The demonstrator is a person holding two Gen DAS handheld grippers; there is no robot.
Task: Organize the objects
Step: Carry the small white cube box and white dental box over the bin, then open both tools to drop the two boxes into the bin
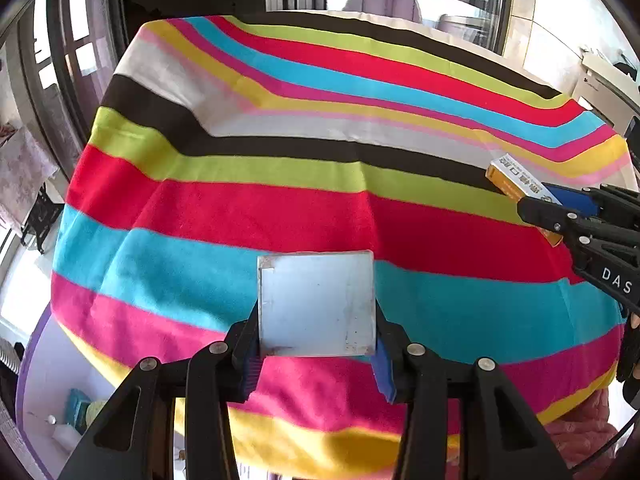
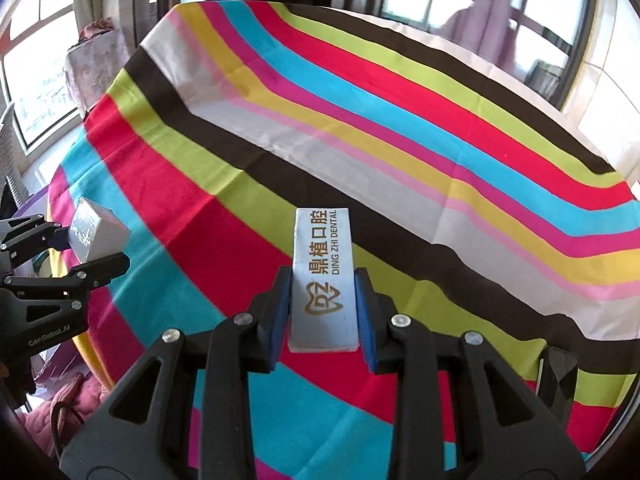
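My left gripper (image 1: 318, 354) is shut on a square silver-grey box (image 1: 316, 304) and holds it above the striped cloth (image 1: 280, 208). The box also shows at the left of the right wrist view (image 2: 94, 232), with the left gripper (image 2: 90, 252) around it. My right gripper (image 2: 324, 324) is shut on a long pale-blue dental box (image 2: 323, 276) printed "DING ZHI DENTAL", held above the cloth (image 2: 360, 152). In the left wrist view the dental box (image 1: 516, 178) shows an orange side at the far right, in the right gripper (image 1: 548, 204).
The table is covered by the multicoloured striped cloth. A dark faceted object (image 2: 558, 376) lies near the table's right edge. Windows and hanging laundry (image 2: 484, 20) stand behind the table. A white shelf with small items (image 1: 68, 416) lies below the table at the left.
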